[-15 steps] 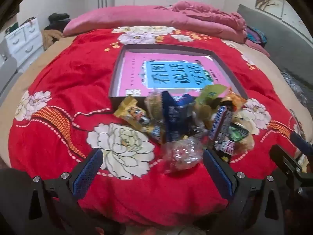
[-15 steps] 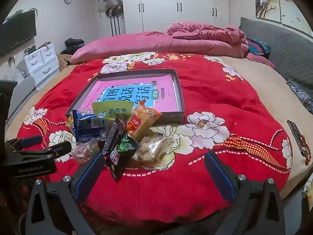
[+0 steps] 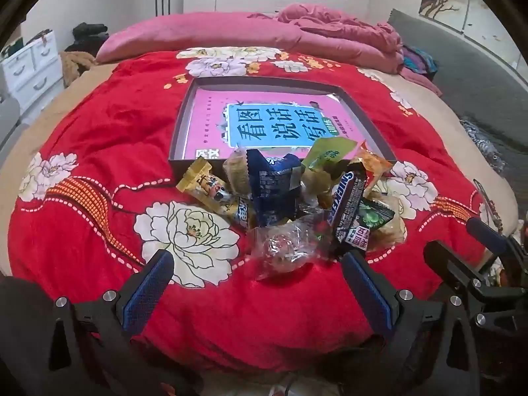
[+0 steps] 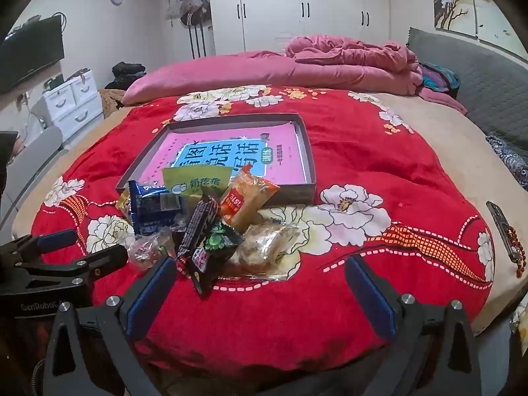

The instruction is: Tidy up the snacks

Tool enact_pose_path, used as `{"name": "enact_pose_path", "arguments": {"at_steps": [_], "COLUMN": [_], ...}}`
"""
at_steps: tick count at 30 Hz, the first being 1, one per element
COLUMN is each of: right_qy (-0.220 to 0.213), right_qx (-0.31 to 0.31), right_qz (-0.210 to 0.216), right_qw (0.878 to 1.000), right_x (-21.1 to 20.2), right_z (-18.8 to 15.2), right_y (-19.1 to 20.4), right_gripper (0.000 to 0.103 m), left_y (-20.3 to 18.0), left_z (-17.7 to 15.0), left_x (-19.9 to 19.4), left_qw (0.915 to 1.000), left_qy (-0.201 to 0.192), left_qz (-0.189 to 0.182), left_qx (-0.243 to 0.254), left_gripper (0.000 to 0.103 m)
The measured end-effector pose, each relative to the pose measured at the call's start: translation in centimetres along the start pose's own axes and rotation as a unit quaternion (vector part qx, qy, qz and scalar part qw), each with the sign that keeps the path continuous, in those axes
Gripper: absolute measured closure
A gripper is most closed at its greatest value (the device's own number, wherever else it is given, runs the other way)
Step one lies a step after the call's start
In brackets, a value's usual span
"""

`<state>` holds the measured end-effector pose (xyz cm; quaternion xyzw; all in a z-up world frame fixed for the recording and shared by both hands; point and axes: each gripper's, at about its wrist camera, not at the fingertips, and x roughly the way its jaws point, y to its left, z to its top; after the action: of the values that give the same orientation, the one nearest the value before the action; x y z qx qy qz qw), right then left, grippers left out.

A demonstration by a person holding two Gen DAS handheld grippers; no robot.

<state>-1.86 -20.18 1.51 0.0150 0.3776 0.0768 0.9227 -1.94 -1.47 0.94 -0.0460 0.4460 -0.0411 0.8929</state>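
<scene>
My left gripper and right gripper both have their fingers spread wide, holding nothing. The snack pile lies at frame centre on the red bedspread, against the tray's lower edge.

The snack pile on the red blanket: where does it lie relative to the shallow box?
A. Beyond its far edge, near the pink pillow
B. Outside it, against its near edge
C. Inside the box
B: the snack pile sits on the blanket against the near wall of the shallow box, whose inside holds only a pink book.
</scene>
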Motion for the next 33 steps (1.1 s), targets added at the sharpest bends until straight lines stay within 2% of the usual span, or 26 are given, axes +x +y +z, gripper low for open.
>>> {"name": "enact_pose_path", "arguments": {"at_steps": [33], "right_qy": [-0.001], "right_qx": [0.006], "right_qz": [0.004], "right_qw": [1.000], "right_x": [-0.61], "right_z": [-0.03], "right_y": [-0.16], "right_gripper": [0.001], "left_y": [-0.41], "left_z": [-0.61], "left_x": [-0.57], "left_qw": [1.0000], "left_qy": [0.000], "left_qz": [-0.001], "left_qx": [0.002], "left_gripper": [0.001]}}
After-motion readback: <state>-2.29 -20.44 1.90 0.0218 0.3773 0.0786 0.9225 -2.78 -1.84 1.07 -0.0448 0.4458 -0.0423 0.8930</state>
